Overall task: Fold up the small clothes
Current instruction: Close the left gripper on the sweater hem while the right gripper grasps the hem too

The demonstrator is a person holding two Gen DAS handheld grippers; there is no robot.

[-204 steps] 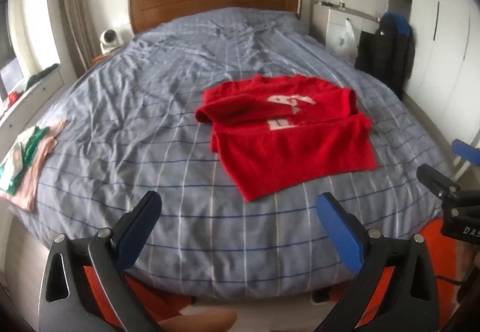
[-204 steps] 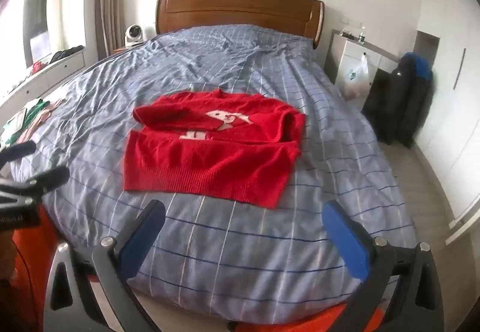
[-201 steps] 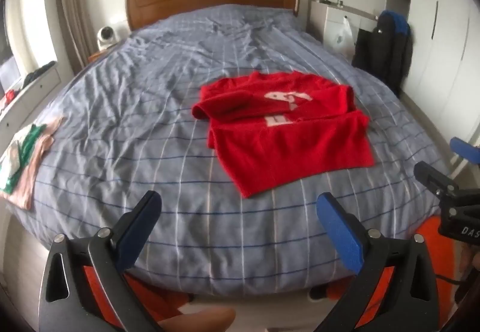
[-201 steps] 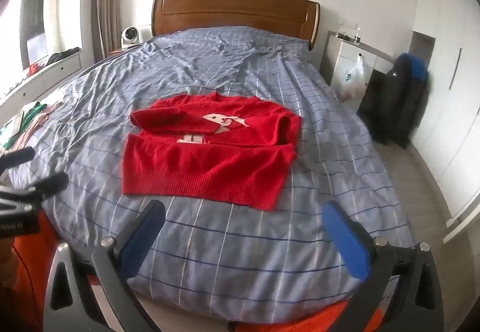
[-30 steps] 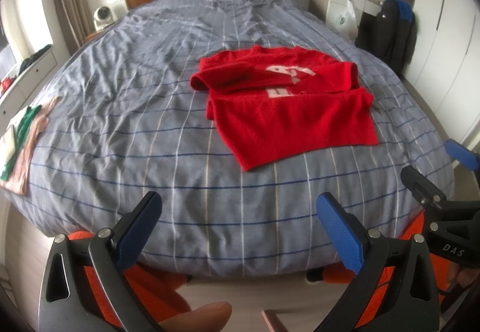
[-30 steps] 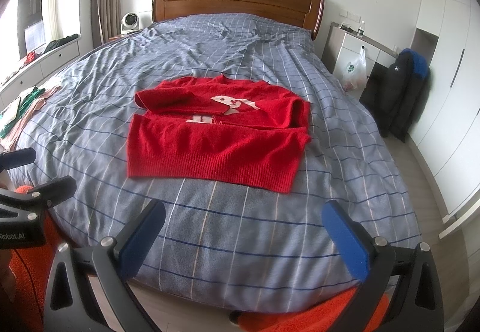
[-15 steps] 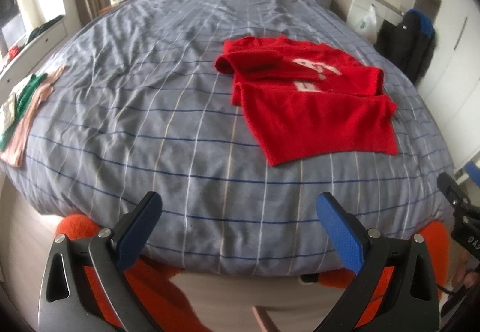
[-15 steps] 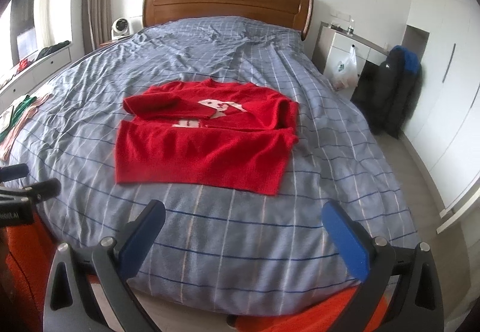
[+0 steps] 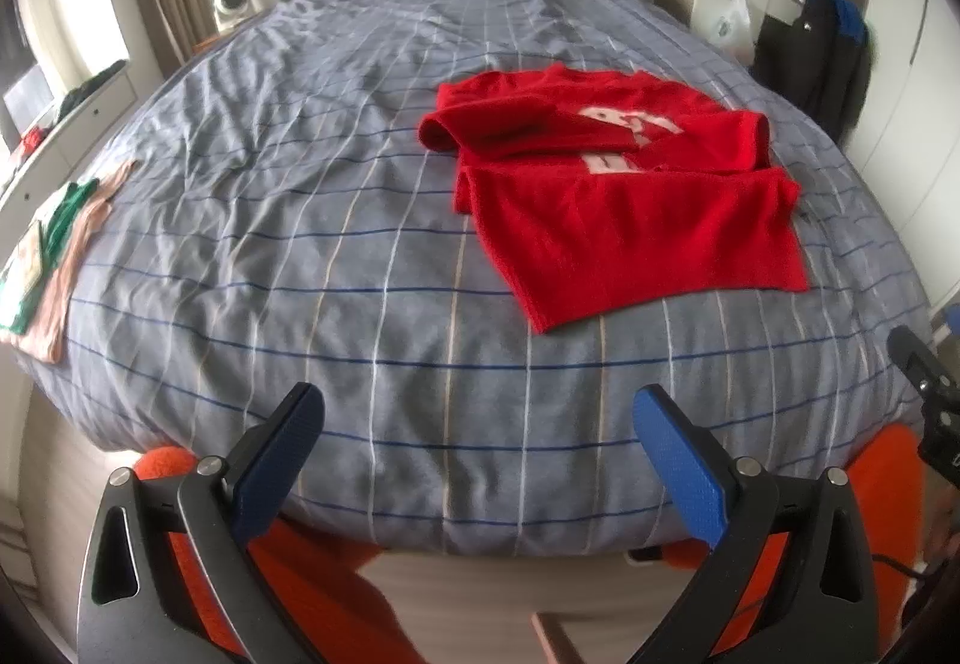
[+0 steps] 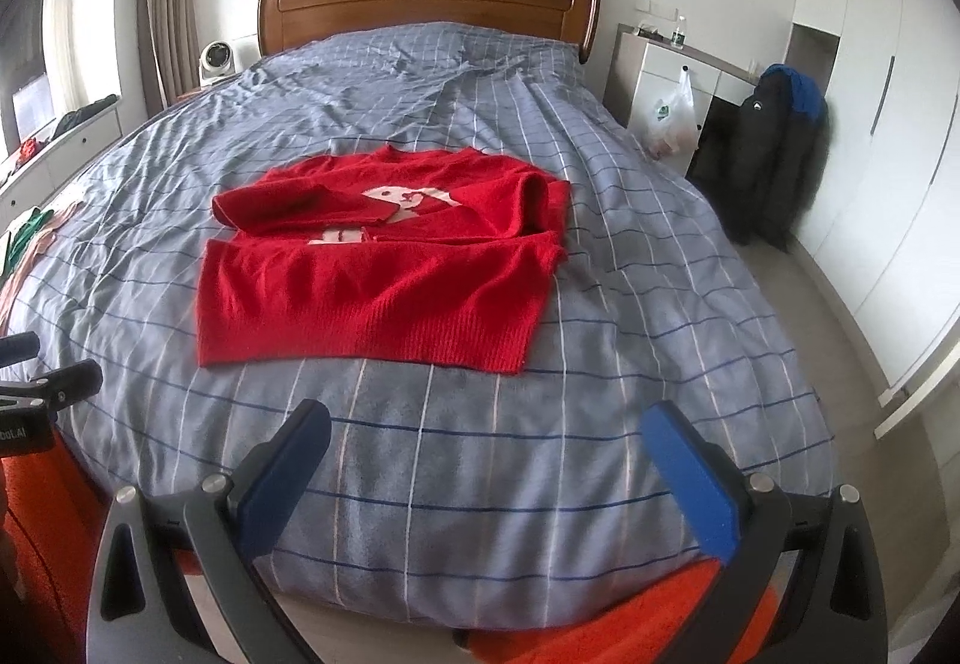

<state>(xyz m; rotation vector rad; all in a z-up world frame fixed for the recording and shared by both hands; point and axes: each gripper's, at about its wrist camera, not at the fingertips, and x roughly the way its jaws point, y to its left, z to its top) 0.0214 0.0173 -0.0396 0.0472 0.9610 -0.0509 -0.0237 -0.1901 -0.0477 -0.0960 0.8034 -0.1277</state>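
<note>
Red knit sweater (image 10: 372, 268) lies mid-bed on the checked duvet (image 10: 480, 460), sleeves tucked across its chest, and we're hanging back at the foot of the bed. Left gripper (image 9: 480, 460) gapes wide and holds nothing; right gripper (image 10: 486, 466) likewise, well short of the hem. Our worry: pinch only the top layer and the tucked sleeves could slide out, or we might snag duvet along with knit.
</note>
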